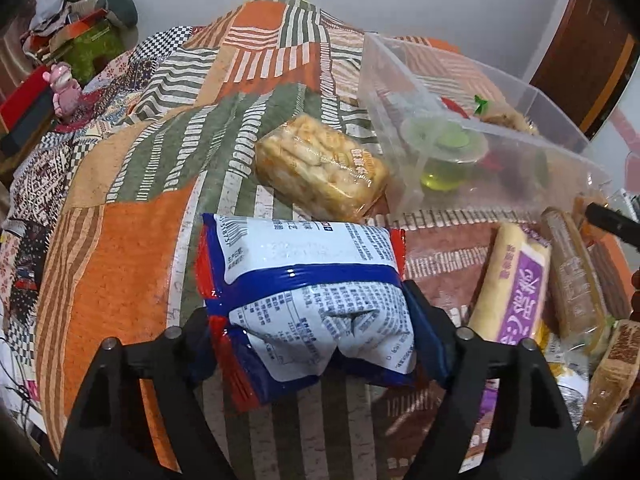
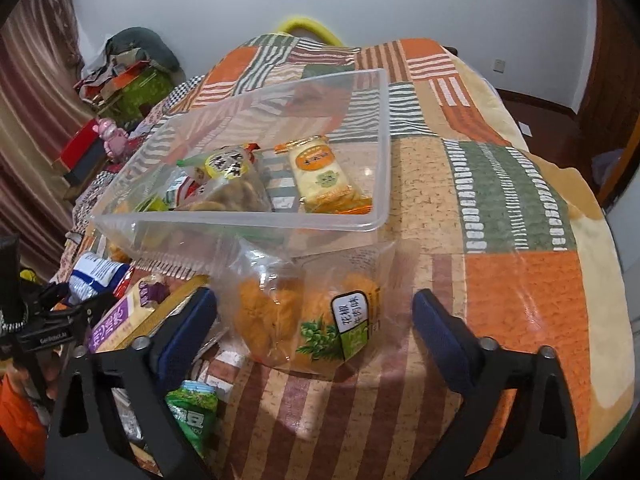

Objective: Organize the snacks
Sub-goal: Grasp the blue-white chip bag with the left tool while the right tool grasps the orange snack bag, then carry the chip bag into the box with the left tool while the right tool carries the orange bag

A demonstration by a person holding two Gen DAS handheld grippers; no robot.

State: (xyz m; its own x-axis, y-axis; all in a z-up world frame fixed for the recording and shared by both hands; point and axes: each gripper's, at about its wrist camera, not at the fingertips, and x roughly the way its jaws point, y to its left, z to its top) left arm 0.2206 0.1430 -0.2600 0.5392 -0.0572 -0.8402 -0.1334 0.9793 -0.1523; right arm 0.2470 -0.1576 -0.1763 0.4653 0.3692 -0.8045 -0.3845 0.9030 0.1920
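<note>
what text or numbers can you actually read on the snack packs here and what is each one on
"花椒" over a second, less clear column: black label on the clear bag of orange puffed snacks between the open right gripper pads.
Barcode digits, roughly "318737": white and blue wrapped packet in the left gripper; its fine print is too small to read.
Large white characters on the purple-labelled long pack: upside down, unreadable.

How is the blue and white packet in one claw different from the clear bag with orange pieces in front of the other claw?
The blue and white packet is opaque and printed; the clear bag of orange snacks shows its contents. The packet is clamped in the left gripper; the bag lies on the patchwork cloth between the open fingers of the right gripper, apparently untouched. Both are sealed snacks, outside the clear bin.
</note>
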